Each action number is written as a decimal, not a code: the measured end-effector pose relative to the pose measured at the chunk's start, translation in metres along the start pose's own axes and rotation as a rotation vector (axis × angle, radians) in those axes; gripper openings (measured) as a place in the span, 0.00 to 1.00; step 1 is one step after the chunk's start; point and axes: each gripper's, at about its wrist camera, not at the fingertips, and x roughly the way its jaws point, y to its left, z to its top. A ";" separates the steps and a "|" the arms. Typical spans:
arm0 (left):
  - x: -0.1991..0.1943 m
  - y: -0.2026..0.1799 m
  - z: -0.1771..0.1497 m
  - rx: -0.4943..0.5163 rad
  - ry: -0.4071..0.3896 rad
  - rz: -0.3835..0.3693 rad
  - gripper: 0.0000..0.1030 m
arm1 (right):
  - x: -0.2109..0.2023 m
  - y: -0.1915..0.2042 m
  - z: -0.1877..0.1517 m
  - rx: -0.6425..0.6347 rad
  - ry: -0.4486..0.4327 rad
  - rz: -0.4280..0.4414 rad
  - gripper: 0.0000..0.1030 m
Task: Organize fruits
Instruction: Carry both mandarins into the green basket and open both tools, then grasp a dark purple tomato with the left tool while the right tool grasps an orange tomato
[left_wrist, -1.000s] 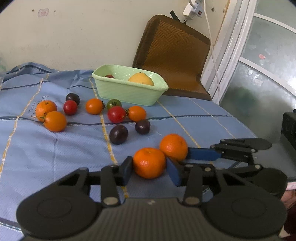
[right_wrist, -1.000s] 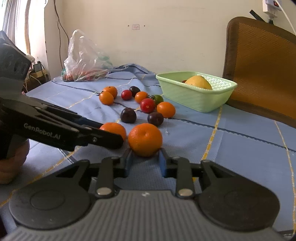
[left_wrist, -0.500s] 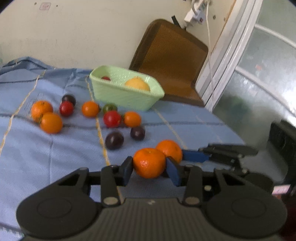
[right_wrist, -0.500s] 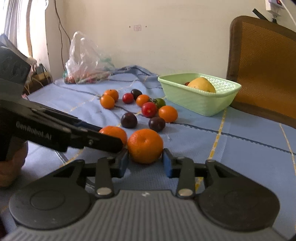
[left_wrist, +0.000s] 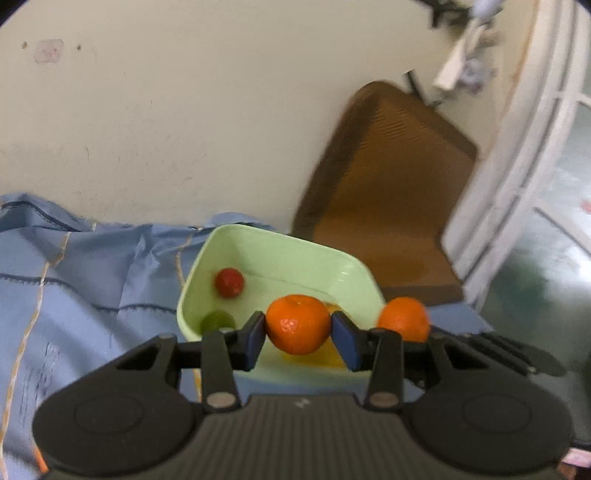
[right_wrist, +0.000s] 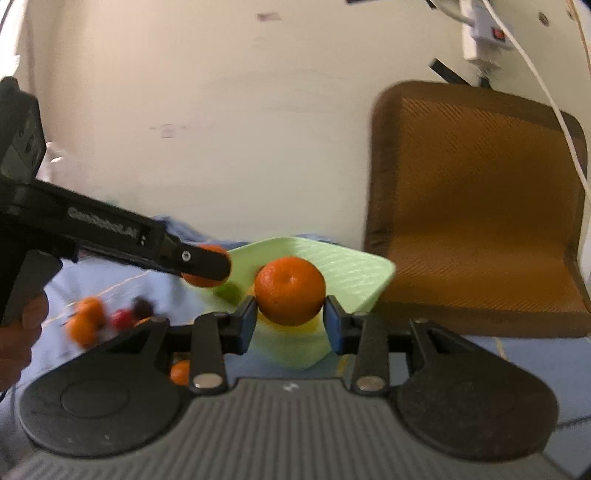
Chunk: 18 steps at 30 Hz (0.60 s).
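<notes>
Left gripper: blue pads clamped on a tangerine (glossy, dimpled skin, slightly flattened), held in the air over the near rim of the green basket. Right gripper: jaws have just been opening a little, yet a second tangerine sits between the pads with both touching its sides, stem dimple facing up, also lifted and poised before the basket's near wall.

In the left wrist view the second tangerine shows just beyond the basket's right corner, close beside the first; little room between the two grippers.

Basket: pale green plastic, rectangular with rounded corners, ribbed inner walls. Inside lie a small red fruit toward the left wall, a green one in the near-left corner and something yellow-orange under the held tangerine (mostly hidden). Much of the floor is open.

Tabletop: blue cloth with thin yellow and dark stripes, creased at the far edge against the wall. Loose fruits lie left of the basket, blurred.

Beyond the basket, a brown mesh chair back leans at the cream wall.
</notes>
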 end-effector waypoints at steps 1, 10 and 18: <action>0.009 0.001 0.002 0.003 0.007 0.017 0.38 | 0.007 -0.004 0.001 0.010 0.002 -0.008 0.41; 0.019 0.010 0.002 -0.013 -0.021 0.096 0.70 | 0.026 -0.018 0.001 0.040 -0.031 -0.043 0.59; -0.056 0.005 -0.027 0.025 -0.085 0.067 0.70 | -0.011 -0.022 0.002 0.075 -0.069 -0.004 0.50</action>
